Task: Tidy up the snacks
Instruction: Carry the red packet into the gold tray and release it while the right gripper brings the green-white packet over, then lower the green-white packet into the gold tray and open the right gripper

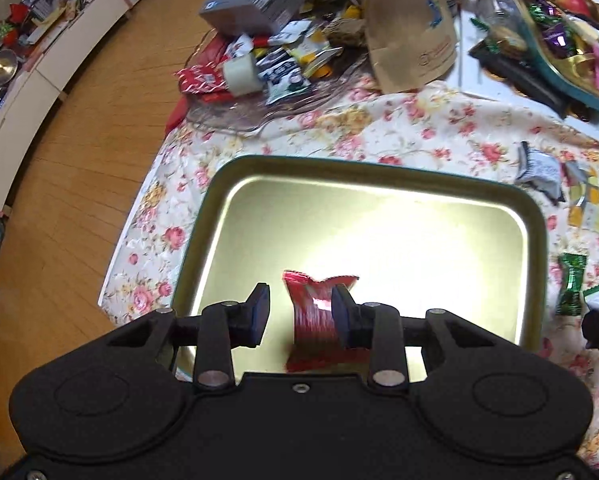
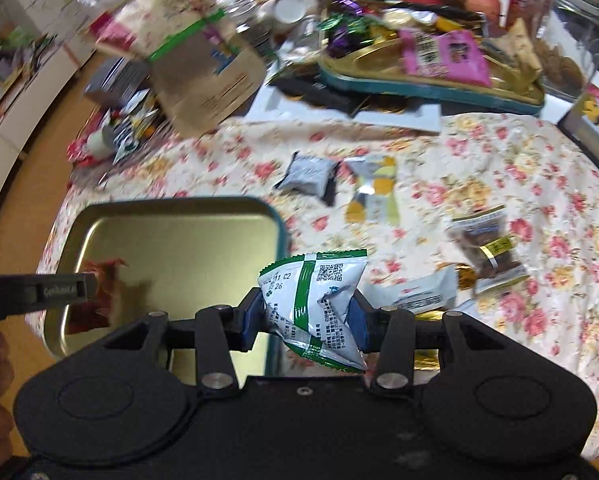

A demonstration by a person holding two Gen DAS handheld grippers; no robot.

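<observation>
A shallow gold tin tray (image 1: pixel 379 184) with a teal rim lies on the floral tablecloth (image 1: pixel 439 128). My left gripper (image 1: pixel 301 312) hangs over the tray's near part. It is shut on a red snack packet (image 1: pixel 313 320), which is pinched at its waist and sits closer to the right pad. In the right wrist view my right gripper (image 2: pixel 307 308) is shut on a white and green snack packet (image 2: pixel 315 292), just above the tray's right rim (image 2: pixel 279 232). The left gripper's finger (image 2: pixel 59 292) and the red packet (image 2: pixel 103 284) show at that view's left edge.
Loose snacks lie on the cloth right of the tray: a grey packet (image 2: pixel 309 174), a yellow one (image 2: pixel 373 192), a brown snack in clear wrap (image 2: pixel 491 248), a green candy (image 1: pixel 571 288). A second, filled tin (image 2: pixel 431 84) and a paper bag (image 2: pixel 203 68) stand behind. The table's left edge drops to wooden floor (image 1: pixel 79 140).
</observation>
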